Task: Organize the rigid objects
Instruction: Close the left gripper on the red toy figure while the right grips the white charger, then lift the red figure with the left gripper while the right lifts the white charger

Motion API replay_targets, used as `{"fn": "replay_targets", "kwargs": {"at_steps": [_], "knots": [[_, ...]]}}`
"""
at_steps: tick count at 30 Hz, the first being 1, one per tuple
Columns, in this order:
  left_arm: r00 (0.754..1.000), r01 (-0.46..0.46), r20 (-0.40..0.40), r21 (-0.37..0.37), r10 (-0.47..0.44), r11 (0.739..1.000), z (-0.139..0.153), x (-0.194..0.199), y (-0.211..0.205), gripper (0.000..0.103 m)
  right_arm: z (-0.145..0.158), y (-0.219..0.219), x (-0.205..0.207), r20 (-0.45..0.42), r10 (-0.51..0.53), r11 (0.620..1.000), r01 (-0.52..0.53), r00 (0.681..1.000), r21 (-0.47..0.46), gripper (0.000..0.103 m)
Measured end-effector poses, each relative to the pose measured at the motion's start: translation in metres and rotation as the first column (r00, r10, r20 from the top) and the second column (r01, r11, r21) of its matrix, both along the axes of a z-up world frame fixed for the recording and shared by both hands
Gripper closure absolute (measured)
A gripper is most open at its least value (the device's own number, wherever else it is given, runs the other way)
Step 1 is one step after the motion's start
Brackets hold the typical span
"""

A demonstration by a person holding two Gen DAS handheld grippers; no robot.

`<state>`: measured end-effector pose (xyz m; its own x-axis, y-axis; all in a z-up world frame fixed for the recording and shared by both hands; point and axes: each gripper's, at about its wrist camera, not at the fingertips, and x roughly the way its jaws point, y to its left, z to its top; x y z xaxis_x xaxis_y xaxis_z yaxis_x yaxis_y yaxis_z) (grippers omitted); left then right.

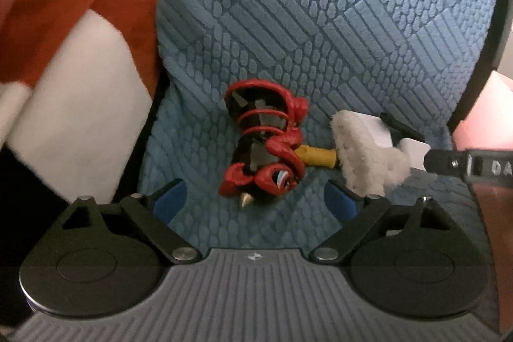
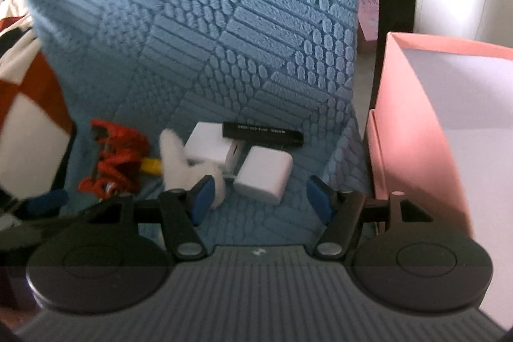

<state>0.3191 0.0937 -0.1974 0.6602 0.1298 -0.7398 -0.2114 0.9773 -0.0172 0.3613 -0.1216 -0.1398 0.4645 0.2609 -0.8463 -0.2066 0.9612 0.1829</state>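
Blue textured fabric [image 2: 243,31] covers the working surface, with a checked blanket [image 1: 64,60] to one side and an open pink box [image 2: 416,117] on the other.

Left claw [image 1: 256,197]: jaws apart, holding nothing. A red and black toy [image 1: 266,146] lies just ahead of it, between the fingertip lines; a yellow piece [image 1: 315,156] and a white fuzzy item [image 1: 359,149] sit ahead and to its right.

Right claw [image 2: 261,197]: jaws apart, empty. A white block [image 2: 264,173] lies just ahead, between the fingers; a second white block [image 2: 208,143] and a black stick [image 2: 263,133] lie farther ahead. The fuzzy item is touching, or just beside, its left finger. The box stands immediately to its right and appears empty where visible.

Judgement: pickup is not yet begun. Recommended: advance the right claw so both pads straddle the nearer block's flat sides, keep the left finger clear of the fuzzy item, close squarely, then lift before swinging right over the box wall.
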Motion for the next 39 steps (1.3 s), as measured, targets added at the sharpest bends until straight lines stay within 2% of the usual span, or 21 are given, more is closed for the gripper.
{"fn": "replay_targets", "kwargs": {"at_steps": [7,12,14,16,17,18,22,28,34,39], "knots": [[1.000,0.001,-0.005,0.002,-0.001,1.000,-0.008,0.016,0.003,0.015,-0.027,0.013,0.028,-0.050,-0.034,0.999,0.032,0.998,-0.042,0.039],[1.000,0.006,-0.013,0.024,-0.005,1.000,-0.017,0.028,0.004,0.017,-0.043,0.012,0.031,-0.113,-0.046,0.999,0.045,0.993,-0.010,0.038],[1.000,-0.001,-0.011,0.012,0.001,1.000,-0.020,0.032,0.006,0.021,-0.044,0.012,0.031,-0.113,-0.035,0.999,0.034,0.993,-0.002,0.041],[1.000,-0.006,-0.009,0.002,0.006,1.000,-0.019,0.030,0.005,0.024,-0.043,0.010,0.030,-0.122,-0.022,1.000,0.023,0.992,0.004,0.050],[1.000,-0.011,-0.008,0.002,0.011,1.000,-0.019,0.029,0.005,0.027,-0.042,0.009,0.030,-0.132,-0.016,1.000,0.018,0.991,0.011,0.055],[1.000,-0.013,-0.002,-0.002,0.013,1.000,-0.017,0.028,0.005,0.033,-0.041,0.008,0.032,-0.141,-0.021,1.000,0.023,0.990,0.013,0.055],[0.999,-0.020,0.029,-0.056,0.022,0.998,-0.009,0.016,0.005,0.039,-0.036,0.002,0.026,-0.143,-0.024,1.000,0.025,0.989,0.008,0.057],[0.997,-0.039,0.058,-0.079,0.044,0.996,0.008,-0.014,0.002,0.039,-0.020,-0.008,-0.001,-0.121,-0.006,1.000,0.004,0.993,-0.014,0.057],[0.991,-0.093,0.082,-0.164,0.107,0.982,0.029,-0.049,0.008,0.039,-0.003,-0.016,-0.034,-0.097,0.004,1.000,-0.007,0.995,-0.027,0.057],[0.991,-0.079,0.093,-0.189,0.098,0.979,0.041,-0.073,0.000,0.040,0.005,-0.016,-0.059,-0.086,0.042,0.998,-0.046,0.995,-0.043,0.057]]}}
